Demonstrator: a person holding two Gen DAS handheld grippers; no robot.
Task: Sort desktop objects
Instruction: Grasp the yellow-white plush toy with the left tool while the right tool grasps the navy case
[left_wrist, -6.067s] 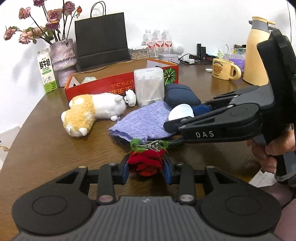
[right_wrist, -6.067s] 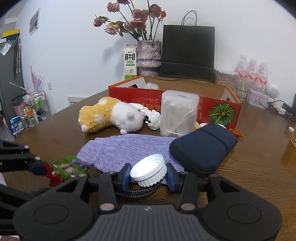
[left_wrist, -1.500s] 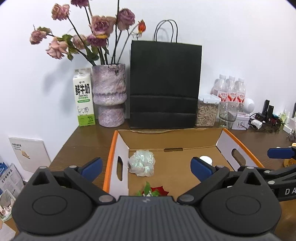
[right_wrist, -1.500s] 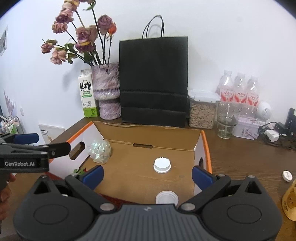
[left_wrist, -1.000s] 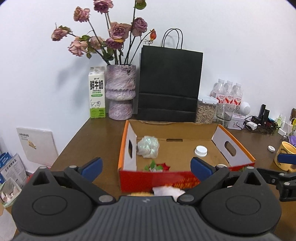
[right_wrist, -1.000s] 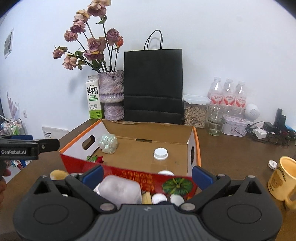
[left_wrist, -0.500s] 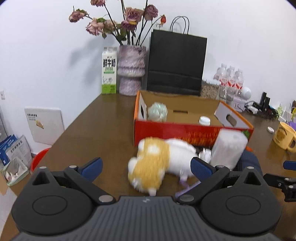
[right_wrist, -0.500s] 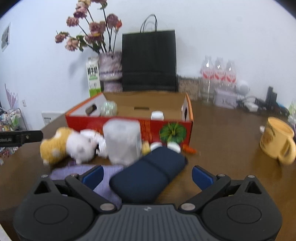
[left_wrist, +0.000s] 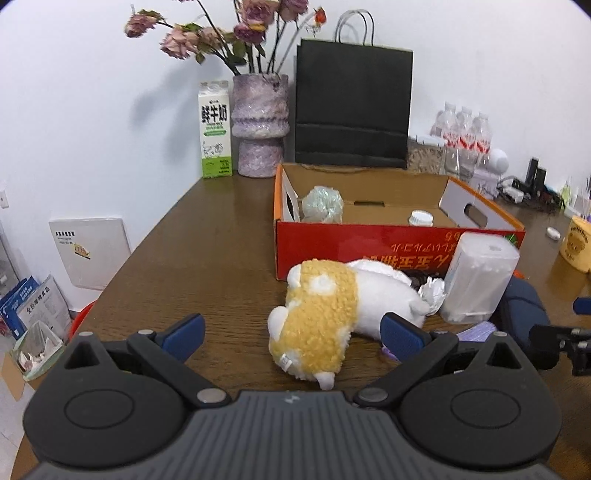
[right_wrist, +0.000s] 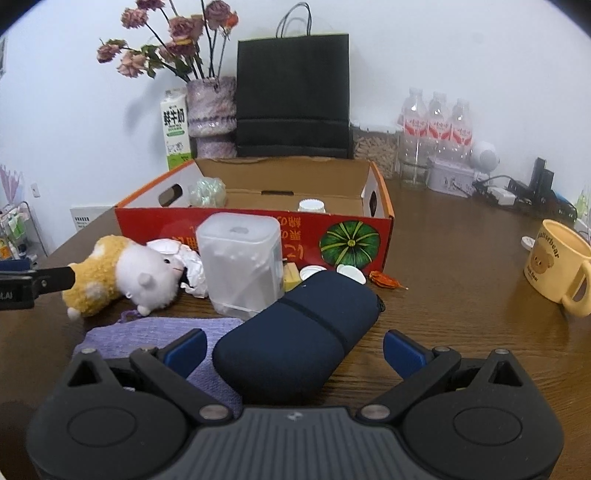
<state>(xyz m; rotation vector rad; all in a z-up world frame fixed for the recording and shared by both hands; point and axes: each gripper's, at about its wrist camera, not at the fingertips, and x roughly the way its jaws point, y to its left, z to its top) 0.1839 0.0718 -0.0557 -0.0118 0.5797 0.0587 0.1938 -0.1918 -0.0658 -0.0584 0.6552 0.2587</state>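
Note:
My left gripper (left_wrist: 291, 334) is open, its blue pads either side of a yellow-and-white plush toy (left_wrist: 325, 314) lying on the brown table. My right gripper (right_wrist: 293, 349) is open around the near end of a dark blue pouch (right_wrist: 295, 332). A clear plastic swab box (right_wrist: 242, 262) stands between plush and pouch, on the edge of a purple cloth (right_wrist: 147, 336). Behind them the red cardboard box (right_wrist: 255, 229) holds a shiny wrapped ball (left_wrist: 322, 203) and a white cap (left_wrist: 421, 218). Crumpled white paper (right_wrist: 188, 266) and loose white caps (right_wrist: 349, 273) lie at the box's front.
A yellow bear mug (right_wrist: 557, 262) stands at the right. At the back are a black paper bag (left_wrist: 352, 107), a vase of dried roses (left_wrist: 258, 122), a milk carton (left_wrist: 215, 129), water bottles (right_wrist: 436, 125) and cables. The table's left edge drops to floor clutter (left_wrist: 33, 321).
Both grippers let go of the red flower and white cap into the box, then drew back and down; now they sit low, the left at the plush, the right at the pouch.

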